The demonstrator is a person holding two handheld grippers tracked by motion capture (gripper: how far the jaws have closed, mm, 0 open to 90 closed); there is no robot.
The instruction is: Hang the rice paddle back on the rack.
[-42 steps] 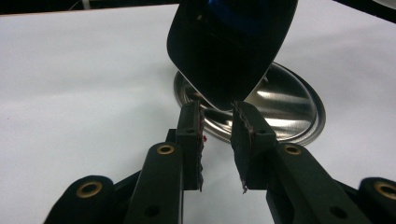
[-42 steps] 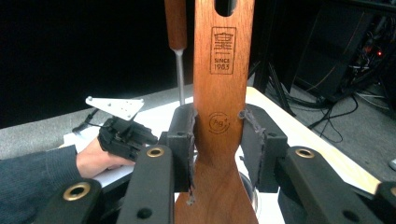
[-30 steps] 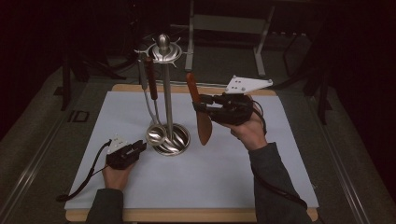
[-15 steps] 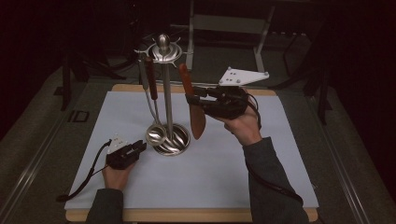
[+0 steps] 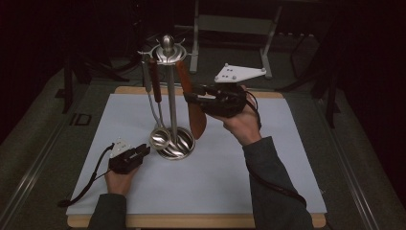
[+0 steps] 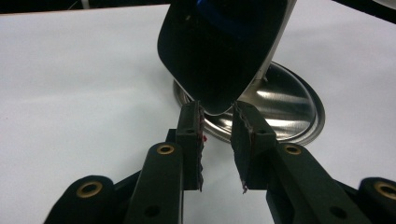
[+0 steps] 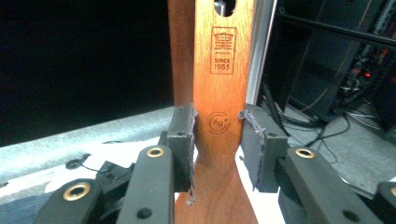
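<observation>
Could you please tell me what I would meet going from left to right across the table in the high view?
Left black gripper resting low on the white mat → shiny steel utensil stand with a round base → brown wooden spatula held upright → right black gripper gripping its handle.

You have a dim room and lit white mat (image 5: 268,158); glare on the steel base (image 6: 285,105); near jaws slightly soft
</observation>
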